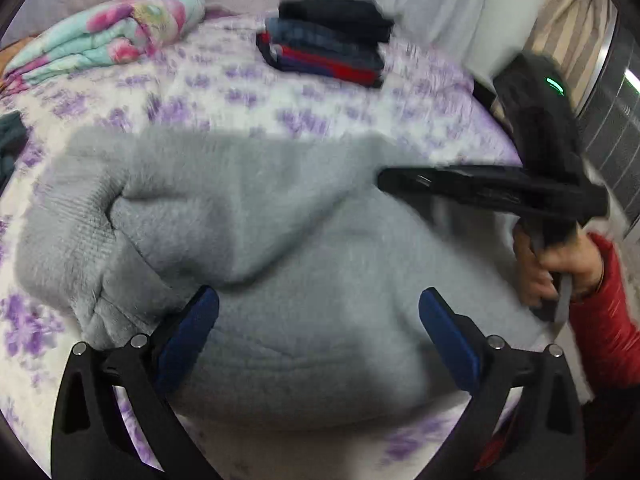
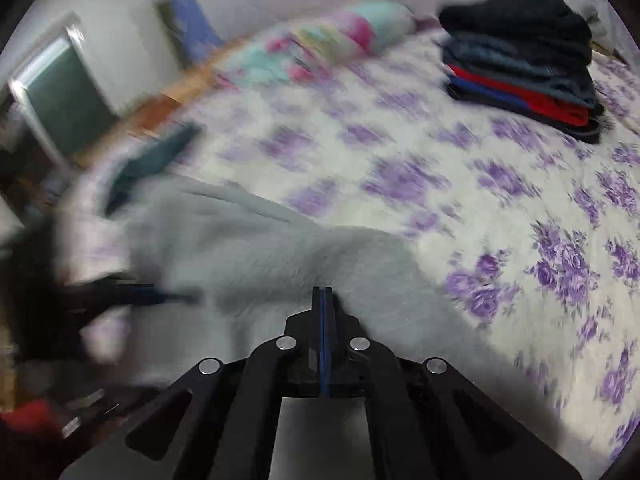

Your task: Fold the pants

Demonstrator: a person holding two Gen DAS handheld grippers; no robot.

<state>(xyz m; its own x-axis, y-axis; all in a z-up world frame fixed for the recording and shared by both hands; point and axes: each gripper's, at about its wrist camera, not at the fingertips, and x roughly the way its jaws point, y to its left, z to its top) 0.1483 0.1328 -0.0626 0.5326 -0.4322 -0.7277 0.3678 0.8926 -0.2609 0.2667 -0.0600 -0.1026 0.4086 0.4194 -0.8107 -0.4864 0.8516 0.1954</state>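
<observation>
My left tongs (image 1: pixel 319 312) hang released over the pants (image 1: pixel 248 232), the two blue pads spread wide with nothing pinched between them. The pants are a grey fleecy bundle lying on the bed (image 1: pixel 224 92), which wears a white cover printed with purple flowers. In the left wrist view the cloth fills the middle of the picture: a ribbed band folds over itself at the left, and a soft crease runs across the lower part, just ahead of my pads.

My right tongs (image 2: pixel 322 294) are clenched, blue pads pressed flat together. Their tips sit right at the edge of the grey fleece, but I cannot tell whether any cloth is caught between them. In the left wrist view the same tongs show as a long black bar reaching in from the right above the pants, and my right hand (image 1: pixel 556 268) grips the handle below it, with a red sleeve (image 1: pixel 604 320) behind it.

Well apart from the pants, toward the far side of the bed, stands a stack (image 1: pixel 328 40) of folded clothes, black on top, then grey-blue, then red and blue. A rolled quilt (image 1: pixel 108 36) in pink and turquoise lies at the bed's far left corner. A dark teal cloth (image 2: pixel 156 160) rests near the left edge of the bed, just beyond the pants. Much of the right wrist view is blurred.
</observation>
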